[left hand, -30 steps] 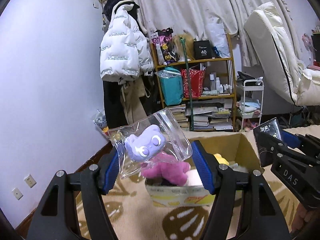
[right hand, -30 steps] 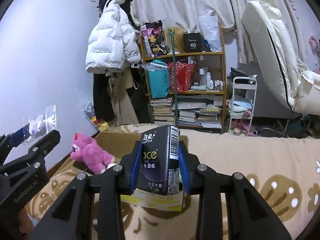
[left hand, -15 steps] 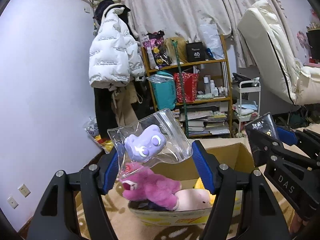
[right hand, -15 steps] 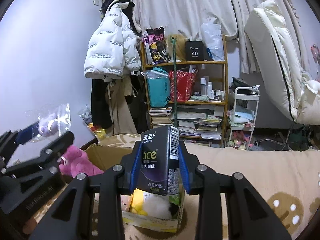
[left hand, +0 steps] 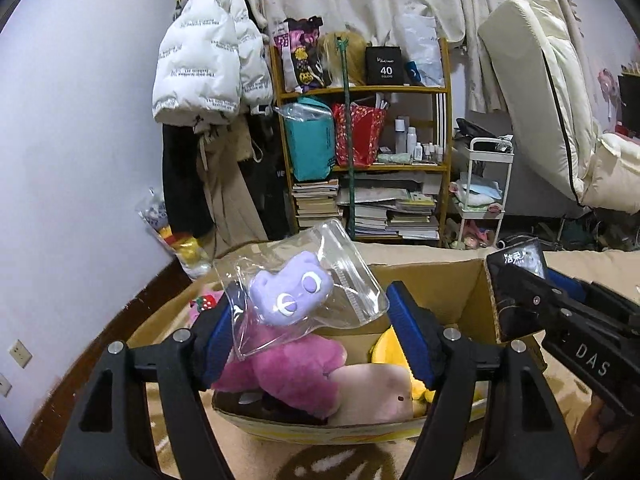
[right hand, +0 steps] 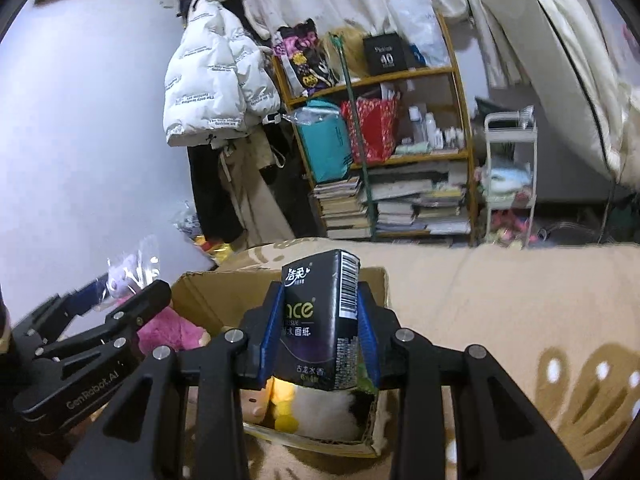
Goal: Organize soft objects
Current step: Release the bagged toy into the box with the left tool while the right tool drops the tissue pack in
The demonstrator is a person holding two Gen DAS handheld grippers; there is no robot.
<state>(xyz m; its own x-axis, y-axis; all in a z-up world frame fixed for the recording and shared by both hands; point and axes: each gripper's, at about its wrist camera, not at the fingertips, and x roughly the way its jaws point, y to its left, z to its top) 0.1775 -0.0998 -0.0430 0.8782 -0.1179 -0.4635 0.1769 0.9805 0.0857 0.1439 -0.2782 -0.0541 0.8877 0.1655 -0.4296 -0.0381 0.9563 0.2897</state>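
Already in cardboard box [left hand: 472, 304]: pink plush bear [left hand: 296, 372], other soft toys. Still above it: black tissue pack [right hand: 320, 320], clamped upright in right gripper [right hand: 318, 340]; bagged purple plush [left hand: 292, 292], hanging from the wide-spread left gripper [left hand: 316, 332] by one bag corner. Both yet to drop.

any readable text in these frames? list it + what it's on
"ace", "TISSUE", "水面纸": black tissue pack in the right gripper.
"40": black box on the shelf.
"DAS": right gripper's side, in the left wrist view.
"GenRobot.AI": left gripper body.
White puffer jacket: printed lines, too small to read.
Tissue pack's barcode and fine print: unreadable.
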